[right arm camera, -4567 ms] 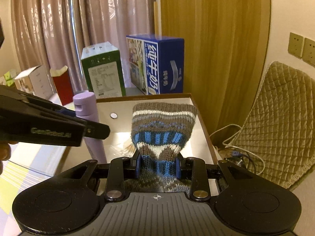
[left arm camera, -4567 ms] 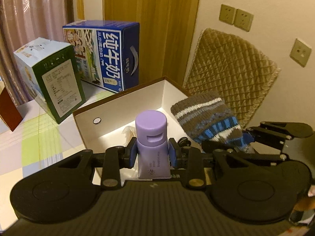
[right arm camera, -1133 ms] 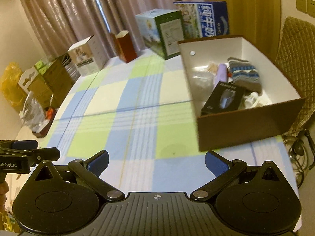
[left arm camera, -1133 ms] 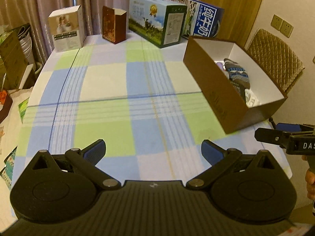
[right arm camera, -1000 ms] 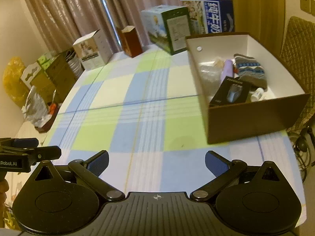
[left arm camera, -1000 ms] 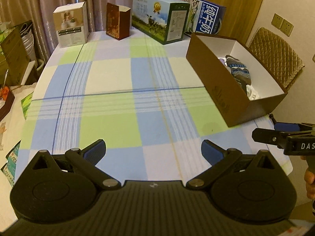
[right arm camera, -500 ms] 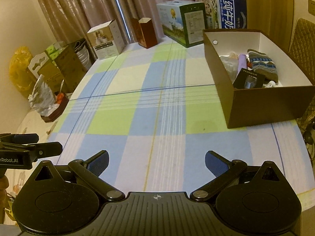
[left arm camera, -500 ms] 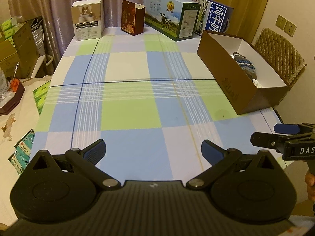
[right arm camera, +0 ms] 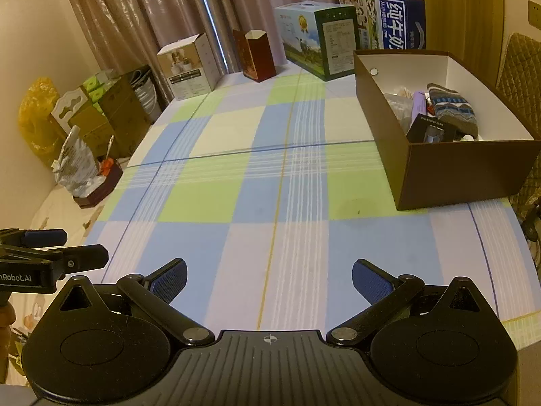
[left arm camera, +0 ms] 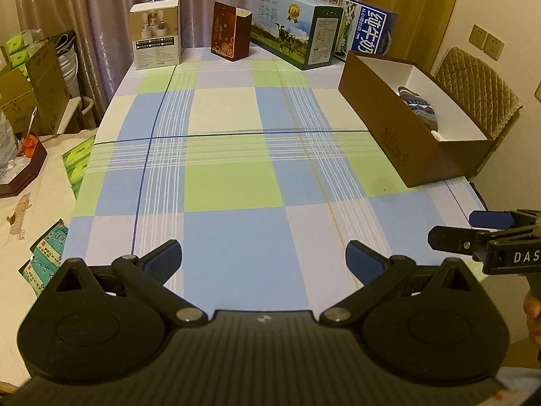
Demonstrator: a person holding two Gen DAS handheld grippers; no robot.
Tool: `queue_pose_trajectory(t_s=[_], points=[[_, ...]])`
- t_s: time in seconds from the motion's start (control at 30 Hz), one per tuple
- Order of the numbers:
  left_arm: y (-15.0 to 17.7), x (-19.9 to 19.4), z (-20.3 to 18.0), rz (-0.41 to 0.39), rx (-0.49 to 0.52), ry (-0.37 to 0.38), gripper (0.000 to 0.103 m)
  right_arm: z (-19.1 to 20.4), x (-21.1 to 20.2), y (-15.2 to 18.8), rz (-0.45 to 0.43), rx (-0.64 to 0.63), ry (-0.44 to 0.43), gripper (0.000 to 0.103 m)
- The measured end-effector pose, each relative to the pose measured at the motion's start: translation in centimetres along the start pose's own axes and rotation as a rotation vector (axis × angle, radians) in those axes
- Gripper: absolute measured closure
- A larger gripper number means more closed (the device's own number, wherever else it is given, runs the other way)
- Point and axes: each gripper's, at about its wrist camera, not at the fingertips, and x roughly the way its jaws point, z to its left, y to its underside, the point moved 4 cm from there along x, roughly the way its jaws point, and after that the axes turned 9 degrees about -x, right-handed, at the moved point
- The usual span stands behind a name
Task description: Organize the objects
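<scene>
Holding both grippers level over the near edge of the tabletop [left arm camera: 236, 182], you have them side by side and pointing across the checked cloth toward the far boxes. Your left gripper [left arm camera: 263, 260] has its jaws spread wide, blue pads facing each other with bare cloth between them; nothing is held. Your right gripper [right arm camera: 268, 275] stands the same way: jaws spread wide, nothing between the pads. In the left wrist view the right gripper shows at the right edge, fingers reaching leftward, and part of your right hand [left arm camera: 533, 308] is visible below its handle. In the right wrist view the left gripper shows at the left edge, fingers pointing to the right.

The brown box [right arm camera: 456, 176] sits on the right side of the tabletop, well apart from both grippers, open at the top with a white lining. Inside it lie a striped knit sock [right arm camera: 454, 108], a lilac tube [right arm camera: 418, 106] just beside the sock, a small black carton [right arm camera: 429, 128] leaning against the near wall, and some clear wrapping toward the far end that is too blurred to identify.

Along the far edge stand a white carton [left arm camera: 156, 34], a dark red carton [left arm camera: 230, 32], a green milk case [left arm camera: 297, 28] and a blue milk case [left arm camera: 368, 32]. A quilted chair back [left arm camera: 476, 84] stands behind the brown box.
</scene>
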Motion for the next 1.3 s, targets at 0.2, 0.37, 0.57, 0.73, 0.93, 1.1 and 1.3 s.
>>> queue_pose_trajectory(t_s=[0.2, 0.37, 0.57, 0.73, 0.93, 1.1, 1.3], points=[[0.3, -0.2, 0.1, -0.002, -0.002, 0.0, 0.001, 0.2, -0.3, 0.3, -0.003, -0.002, -0.002, 0.002], [0.3, -0.3, 0.1, -0.005, -0.002, 0.002, 0.001, 0.4, -0.4, 0.3, -0.005, -0.004, -0.003, 0.002], [0.7, -0.7, 0.1, -0.011, -0.006, 0.004, 0.001, 1.0, -0.5, 0.2, -0.006, -0.007, -0.005, 0.002], [0.7, -0.8, 0.2, -0.012, -0.008, 0.002, 0.001, 1.3, -0.2, 0.0, -0.004, -0.015, -0.01, 0.002], [0.6, -0.8, 0.3, -0.012, -0.012, 0.002, 0.001, 1.3, 0.0, -0.1, -0.002, -0.017, -0.008, 0.002], [0.4, -0.7, 0.3, -0.008, -0.012, 0.006, 0.001, 1.2, 0.2, -0.2, 0.0, -0.016, -0.009, 0.002], [0.3, -0.6, 0.3, -0.009, -0.014, 0.006, 0.001, 1.2, 0.4, -0.2, 0.002, -0.016, -0.01, 0.002]])
